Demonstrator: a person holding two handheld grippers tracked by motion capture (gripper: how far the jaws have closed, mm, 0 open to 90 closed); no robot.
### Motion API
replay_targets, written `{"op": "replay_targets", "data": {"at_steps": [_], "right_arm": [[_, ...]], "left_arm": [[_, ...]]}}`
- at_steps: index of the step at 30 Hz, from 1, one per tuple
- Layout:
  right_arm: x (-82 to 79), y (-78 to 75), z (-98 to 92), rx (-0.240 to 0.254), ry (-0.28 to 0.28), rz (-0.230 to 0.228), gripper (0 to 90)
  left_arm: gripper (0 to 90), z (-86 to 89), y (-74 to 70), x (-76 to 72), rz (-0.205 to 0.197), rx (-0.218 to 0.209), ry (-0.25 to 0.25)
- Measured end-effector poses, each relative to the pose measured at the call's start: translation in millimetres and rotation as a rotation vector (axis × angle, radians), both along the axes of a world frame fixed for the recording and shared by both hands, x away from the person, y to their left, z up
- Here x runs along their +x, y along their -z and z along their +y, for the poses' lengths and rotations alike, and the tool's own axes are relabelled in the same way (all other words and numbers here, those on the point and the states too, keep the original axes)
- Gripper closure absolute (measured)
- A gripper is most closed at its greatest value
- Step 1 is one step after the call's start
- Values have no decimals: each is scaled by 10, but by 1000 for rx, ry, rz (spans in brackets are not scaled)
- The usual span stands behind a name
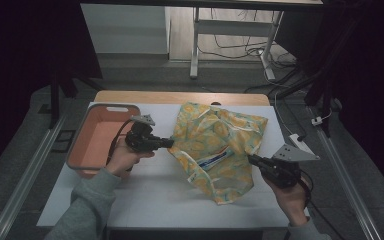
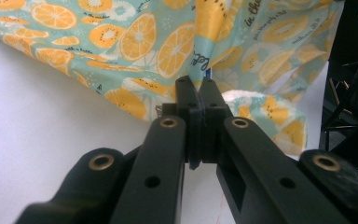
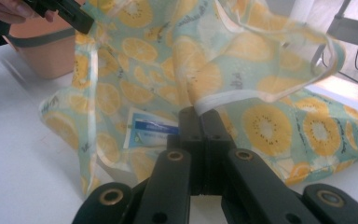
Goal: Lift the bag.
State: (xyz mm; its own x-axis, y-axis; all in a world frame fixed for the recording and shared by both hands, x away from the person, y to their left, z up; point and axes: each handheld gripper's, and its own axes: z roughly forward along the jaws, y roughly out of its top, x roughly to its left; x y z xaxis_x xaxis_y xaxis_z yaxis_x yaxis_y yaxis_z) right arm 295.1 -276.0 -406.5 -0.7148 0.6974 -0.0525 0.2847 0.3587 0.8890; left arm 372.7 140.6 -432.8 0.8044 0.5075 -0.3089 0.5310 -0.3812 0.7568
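Orange-print bag [image 1: 220, 145], pinched by left gripper [image 1: 169, 143] and right gripper [image 1: 252, 160], fingers closed

Blue-and-white packet [image 3: 151, 132] half hidden inside the bag [image 3: 270, 126].

one citrus-print bag [image 1: 220, 145] with one blue-and-white packet [image 1: 214, 161] inside, one pink tub [image 1: 101, 137], one white table [image 1: 150, 195], two hand-held grippers, the left gripper [image 1: 168, 143] and the right gripper [image 1: 252, 160], and two grey sleeves.
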Motion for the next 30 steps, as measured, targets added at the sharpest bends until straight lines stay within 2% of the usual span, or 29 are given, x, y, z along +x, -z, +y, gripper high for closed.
{"op": "replay_targets", "data": {"at_steps": [4, 11, 16, 30], "right_arm": [[21, -101, 18, -1, 1, -29, 895], [124, -386, 37, 26, 4, -101, 895], [224, -536, 92, 33, -9, -119, 896], [295, -454, 116, 48, -25, -95, 897]], "left_arm": [[888, 33, -48, -3, -12, -15, -6], [888, 137, -116, 15, -22, -45, -29], [889, 189, -180, 12, -35, -63, -41], [889, 187, -243, -8, -56, -67, -49]]}}
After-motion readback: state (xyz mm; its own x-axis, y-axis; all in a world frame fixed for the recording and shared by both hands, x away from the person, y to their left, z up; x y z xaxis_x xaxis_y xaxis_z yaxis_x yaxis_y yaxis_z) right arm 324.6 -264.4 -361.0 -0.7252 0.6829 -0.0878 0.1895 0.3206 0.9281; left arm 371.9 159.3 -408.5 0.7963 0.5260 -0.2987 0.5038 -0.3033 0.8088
